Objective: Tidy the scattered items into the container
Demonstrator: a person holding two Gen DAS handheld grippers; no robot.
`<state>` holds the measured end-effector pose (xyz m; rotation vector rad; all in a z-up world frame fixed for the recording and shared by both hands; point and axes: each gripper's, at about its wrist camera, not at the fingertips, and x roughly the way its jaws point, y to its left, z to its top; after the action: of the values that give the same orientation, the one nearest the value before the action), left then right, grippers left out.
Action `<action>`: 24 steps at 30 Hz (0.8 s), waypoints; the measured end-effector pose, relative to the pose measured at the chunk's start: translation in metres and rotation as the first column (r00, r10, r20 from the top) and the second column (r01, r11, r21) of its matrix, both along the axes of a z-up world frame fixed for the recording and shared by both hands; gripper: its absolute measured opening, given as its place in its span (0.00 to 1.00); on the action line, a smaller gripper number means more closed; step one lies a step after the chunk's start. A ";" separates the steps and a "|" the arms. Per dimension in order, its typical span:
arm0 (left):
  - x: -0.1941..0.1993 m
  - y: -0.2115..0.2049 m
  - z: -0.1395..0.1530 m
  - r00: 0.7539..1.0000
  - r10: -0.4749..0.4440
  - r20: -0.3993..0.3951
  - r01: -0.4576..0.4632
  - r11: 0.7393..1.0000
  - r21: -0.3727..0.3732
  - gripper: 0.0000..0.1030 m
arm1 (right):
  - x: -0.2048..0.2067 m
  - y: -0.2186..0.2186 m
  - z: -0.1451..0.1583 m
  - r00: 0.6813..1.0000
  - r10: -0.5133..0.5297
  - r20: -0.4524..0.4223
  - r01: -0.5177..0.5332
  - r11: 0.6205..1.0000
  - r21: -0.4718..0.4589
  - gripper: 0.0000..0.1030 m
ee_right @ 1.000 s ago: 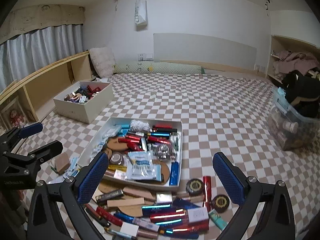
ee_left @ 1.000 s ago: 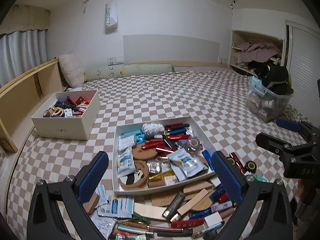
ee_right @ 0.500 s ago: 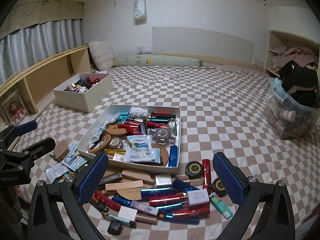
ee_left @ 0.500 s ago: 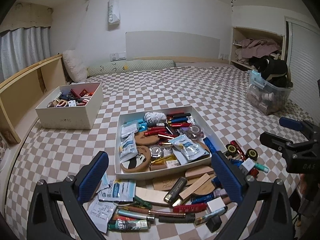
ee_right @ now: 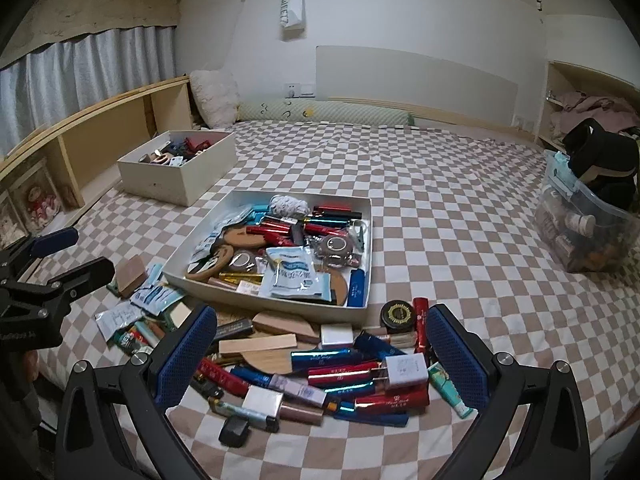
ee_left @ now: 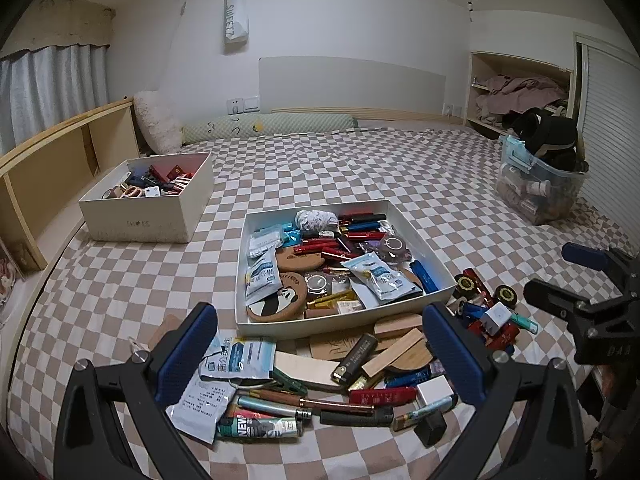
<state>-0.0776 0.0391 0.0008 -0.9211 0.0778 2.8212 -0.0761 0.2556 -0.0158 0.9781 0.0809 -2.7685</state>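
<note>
Scattered items (ee_left: 352, 376) between left tool's (ee_left: 320, 356) spread fingers, tray (ee_left: 332, 324) beyond

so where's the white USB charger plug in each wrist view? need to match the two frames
Left wrist: white charger plug lies right of centre, in the loose pile beside the right finger, near the round black tins.
Right wrist: white charger plug lies low and centre-right, on top of the red and blue tubes, between the fingers.
Shared landmark: the white tray of sorted items, just behind the pile in both.
</note>
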 end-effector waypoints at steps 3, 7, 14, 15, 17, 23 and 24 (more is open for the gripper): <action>0.002 -0.001 -0.001 1.000 0.002 0.003 -0.002 1.000 0.008 1.00 | 0.004 -0.002 -0.002 1.000 0.005 0.002 -0.005 1.000 -0.001 1.00; 0.006 -0.003 -0.004 1.000 0.006 0.012 -0.006 1.000 0.024 1.00 | 0.006 -0.004 -0.005 1.000 0.006 0.011 -0.006 1.000 -0.004 1.00; 0.010 -0.008 -0.007 1.000 0.021 0.020 -0.022 0.999 0.029 1.00 | 0.008 -0.004 -0.012 1.000 -0.001 0.026 0.001 1.000 -0.002 1.00; 0.010 -0.008 -0.008 1.000 0.023 0.022 -0.023 0.999 0.029 1.00 | 0.008 -0.004 -0.012 1.000 -0.002 0.028 0.002 1.000 -0.002 1.00; 0.011 -0.009 -0.009 0.999 0.024 0.024 -0.025 0.999 0.028 1.00 | 0.008 -0.004 -0.013 1.000 -0.002 0.030 0.002 1.000 -0.003 1.00; 0.011 -0.008 -0.013 0.999 0.030 0.036 -0.031 0.999 0.018 1.00 | 0.008 -0.004 -0.014 1.000 0.000 0.031 0.000 1.000 -0.003 1.00; 0.011 -0.008 -0.013 0.999 0.030 0.037 -0.031 0.999 0.018 1.00 | 0.009 -0.004 -0.015 1.000 0.000 0.032 0.000 1.000 -0.002 1.00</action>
<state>-0.0664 0.0309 -0.0126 -0.9782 0.0327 2.8262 -0.0673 0.2517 -0.0305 1.0208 0.0729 -2.7513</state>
